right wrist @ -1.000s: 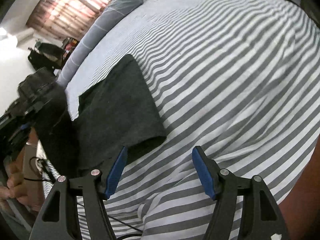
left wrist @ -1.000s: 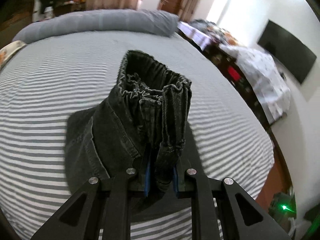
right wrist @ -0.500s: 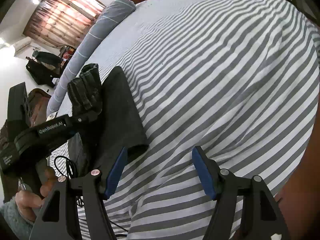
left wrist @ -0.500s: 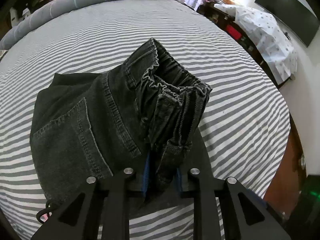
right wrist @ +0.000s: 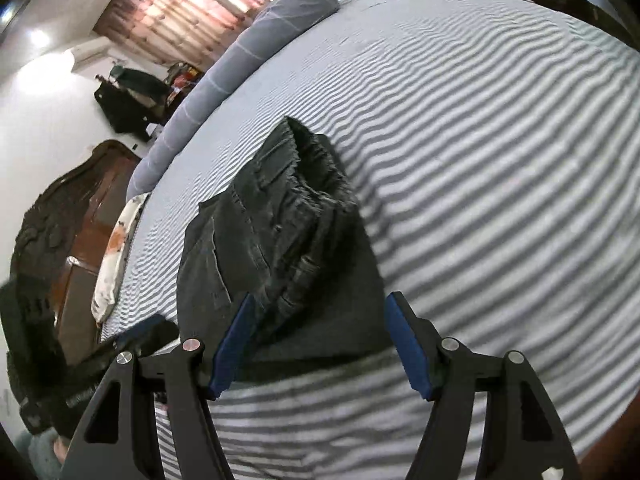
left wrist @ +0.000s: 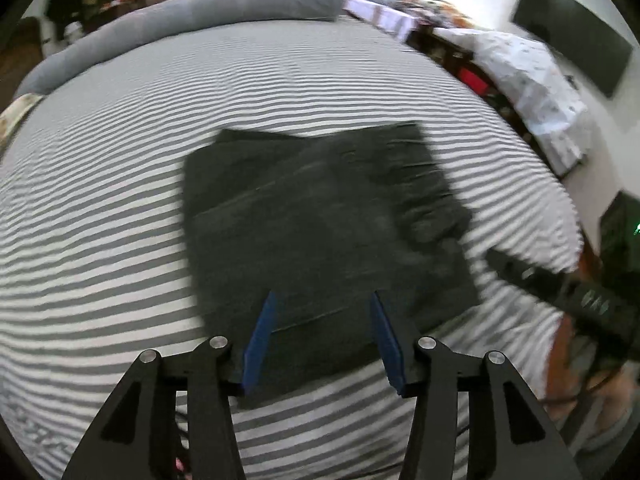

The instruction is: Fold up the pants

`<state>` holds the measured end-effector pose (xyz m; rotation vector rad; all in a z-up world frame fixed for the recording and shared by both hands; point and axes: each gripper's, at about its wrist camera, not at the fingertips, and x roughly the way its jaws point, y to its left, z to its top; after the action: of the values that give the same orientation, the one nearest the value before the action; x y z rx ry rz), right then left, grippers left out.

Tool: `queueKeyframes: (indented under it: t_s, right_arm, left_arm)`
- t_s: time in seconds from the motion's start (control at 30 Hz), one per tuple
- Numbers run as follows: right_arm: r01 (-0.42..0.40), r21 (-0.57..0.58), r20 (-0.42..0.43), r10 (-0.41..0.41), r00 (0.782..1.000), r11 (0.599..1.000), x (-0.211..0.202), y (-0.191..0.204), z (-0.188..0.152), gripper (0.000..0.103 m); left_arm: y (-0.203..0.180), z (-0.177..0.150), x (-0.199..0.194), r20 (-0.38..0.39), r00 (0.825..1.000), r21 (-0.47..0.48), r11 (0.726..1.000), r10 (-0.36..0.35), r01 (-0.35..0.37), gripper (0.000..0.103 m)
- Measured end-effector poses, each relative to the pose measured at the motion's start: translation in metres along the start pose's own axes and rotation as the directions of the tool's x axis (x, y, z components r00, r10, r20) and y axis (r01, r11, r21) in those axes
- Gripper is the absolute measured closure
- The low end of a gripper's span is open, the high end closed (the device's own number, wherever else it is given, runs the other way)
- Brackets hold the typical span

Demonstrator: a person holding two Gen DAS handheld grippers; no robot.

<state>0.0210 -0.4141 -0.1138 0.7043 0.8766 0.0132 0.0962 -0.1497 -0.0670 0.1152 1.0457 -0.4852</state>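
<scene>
**Pants down in a compact fold, left jaws letting go**

Pants [left wrist: 320,216]: dark denim, lying on the striped bed sheet [left wrist: 100,200] as a squarish stacked bundle, roughly mid-bed, nearer the foot edge than the long grey bolster [left wrist: 192,20] at the head. From the right wrist view the gathered elastic waistband [right wrist: 312,200] sits on top of the pile, a little rumpled and raised rather than flat; a back pocket seam shows on the layer beside it.

Left gripper [left wrist: 324,340]: jaws opening, blue pads apart, nothing between them. The near edge of the bundle lies below the fingers, not pinched. Left view is motion-blurred, so fine creases cannot be read there.

Right gripper [right wrist: 316,344]: jaws wide but easing inward slightly, empty. It hangs over the near edge of the bundle, with the pads clear of the cloth. Its dark body also shows at the right margin of the left view, with part of the person's hand under it.

Progress, as a judgement: the folding proper looks done or nearly so. The legs are doubled up and the waist end has been laid over them, giving one tidy block. What may remain is small: pressing the puffed waistband flat, squaring the offset top layer with the one beneath. Whether another fold is intended cannot be told from here.
</scene>
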Motion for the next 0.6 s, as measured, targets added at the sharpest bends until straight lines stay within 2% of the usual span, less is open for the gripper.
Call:
queueKeyframes:
  t_s: [0.13,0.23,0.33,0.47,0.6]
  right_arm:
    - [0.007,0.006,-0.021,-0.007,1.000,1.000,0.019,0.010,0.007,0.050]
    - [0.057,0.023,-0.039,-0.056,0.998,0.998,0.038,0.010,0.016,0.051]
    - [0.078,0.031,-0.040,-0.076,0.996,0.996,0.048,0.012,0.026,0.051]
    - [0.145,-0.019,-0.042,-0.146,0.988,0.989,0.064,0.028,0.042,0.051]
    - [0.217,-0.068,-0.054,-0.221,0.974,0.974,0.082,0.044,0.045,0.043]
  left_arm:
    - [0.032,-0.010,0.008,-0.011,0.999,-0.074,0.996,0.050,-0.051,0.052]
    - [0.043,-0.016,0.016,-0.021,0.997,-0.086,0.993,0.074,-0.076,0.052]
    - [0.046,-0.019,0.023,-0.023,0.996,-0.069,0.993,0.089,-0.091,0.052]
    - [0.045,-0.019,0.034,-0.032,0.995,-0.054,0.994,0.097,-0.098,0.052]
    - [0.045,-0.021,0.041,-0.038,0.994,-0.048,0.993,0.105,-0.107,0.050]
